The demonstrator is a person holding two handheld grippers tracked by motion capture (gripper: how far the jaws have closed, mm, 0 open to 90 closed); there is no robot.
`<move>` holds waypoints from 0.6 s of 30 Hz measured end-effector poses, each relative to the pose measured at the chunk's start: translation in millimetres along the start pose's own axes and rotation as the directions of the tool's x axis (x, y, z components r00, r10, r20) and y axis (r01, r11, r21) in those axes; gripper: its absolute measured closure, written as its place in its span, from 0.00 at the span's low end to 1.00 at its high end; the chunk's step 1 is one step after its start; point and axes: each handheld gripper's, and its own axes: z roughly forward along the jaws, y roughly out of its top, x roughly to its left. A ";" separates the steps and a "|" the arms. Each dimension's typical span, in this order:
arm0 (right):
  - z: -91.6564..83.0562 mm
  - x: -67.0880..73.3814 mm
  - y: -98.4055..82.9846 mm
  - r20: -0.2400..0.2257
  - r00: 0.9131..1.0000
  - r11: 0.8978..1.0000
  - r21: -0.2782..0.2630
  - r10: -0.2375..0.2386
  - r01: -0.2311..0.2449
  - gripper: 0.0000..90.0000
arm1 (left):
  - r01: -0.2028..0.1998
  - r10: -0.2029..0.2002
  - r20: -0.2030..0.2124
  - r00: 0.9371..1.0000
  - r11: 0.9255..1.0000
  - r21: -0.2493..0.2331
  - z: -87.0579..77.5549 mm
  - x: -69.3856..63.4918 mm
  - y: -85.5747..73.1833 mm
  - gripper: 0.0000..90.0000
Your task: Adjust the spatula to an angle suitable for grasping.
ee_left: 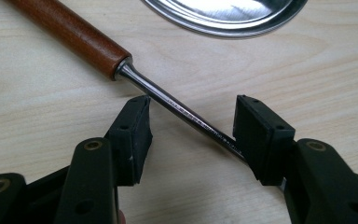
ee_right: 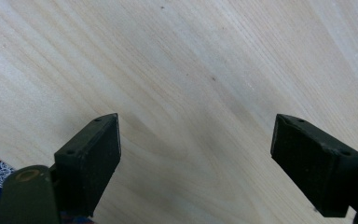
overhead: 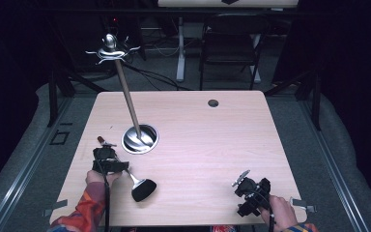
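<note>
Worktop (overhead: 198,140) of pale wood, seen from above, with a person's forearms entering from the bottom edge. The left gripper (overhead: 107,157) points down over a ladle (overhead: 136,182) lying flat at the near left, its black bowl toward the person and its brown wooden handle toward a steel dish (overhead: 140,138). In the left gripper view the jaws straddle the ladle's thin steel shaft (ee_left: 186,116); small print runs along it, too fine to read. The jaws stand partly closed, the right pad meeting the shaft, the left pad just beside it. The right gripper (overhead: 251,191) rests at the near right, well apart, jaws wide open over bare wood. A wooden stick leans in the dish.
</note>
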 end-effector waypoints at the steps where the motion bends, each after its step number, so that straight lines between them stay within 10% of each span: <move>1: 0.1 -0.1 -0.1 0.000 1.000 1.000 0.000 -0.001 0.001 0.17 | 0.000 0.000 0.000 1.000 1.000 0.000 0.0 0.0 0.0 0.52; 18: -0.5 0.7 -0.1 -0.001 1.000 1.000 0.005 -0.009 0.009 0.17 | -0.011 0.011 -0.045 0.999 1.000 0.017 -2.5 25.5 2.3 0.68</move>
